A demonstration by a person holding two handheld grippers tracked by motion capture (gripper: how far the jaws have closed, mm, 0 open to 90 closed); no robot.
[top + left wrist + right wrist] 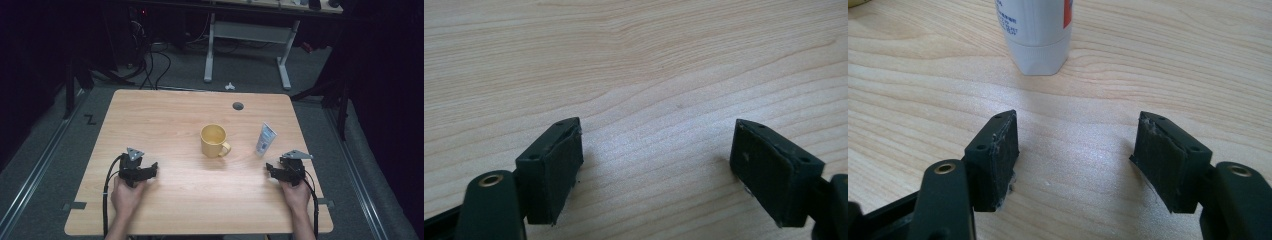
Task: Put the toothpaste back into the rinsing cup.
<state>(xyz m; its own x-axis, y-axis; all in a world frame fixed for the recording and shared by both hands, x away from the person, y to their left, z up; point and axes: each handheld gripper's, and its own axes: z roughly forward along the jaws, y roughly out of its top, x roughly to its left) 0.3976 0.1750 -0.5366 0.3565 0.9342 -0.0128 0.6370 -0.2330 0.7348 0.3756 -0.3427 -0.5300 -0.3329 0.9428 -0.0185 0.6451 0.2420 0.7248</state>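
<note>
The white tube (1034,35) stands cap-down on the wooden table (165,200), straight ahead of the right gripper (1075,160) and just beyond its jaw tips, a little toward the left jaw. It has blue print and a red patch, and the cap is its only footing. The right gripper's jaws are spread wide with bare wood between the pads; nothing is grasped. In the high view the tube (265,139) sits just past the right gripper (286,170), near the table's right edge.

The yellow mug (215,141) stands upright beyond the gap between the two grippers, handle turned toward the tube, and is empty as far as can be seen. The left gripper (654,165) rests low over the table with its jaws released and wide, only wood grain ahead of them; in the high view it (137,170) is well apart from the mug.

Judged from here, the risk is tipping: the tube is tall on a narrow cap, so one jaw brushing it first could knock it over or push it toward the table edge. Closing off-centre could also squeeze the soft body so that it slips out.

Count: one tube, one mug, two grippers, one table.
</note>
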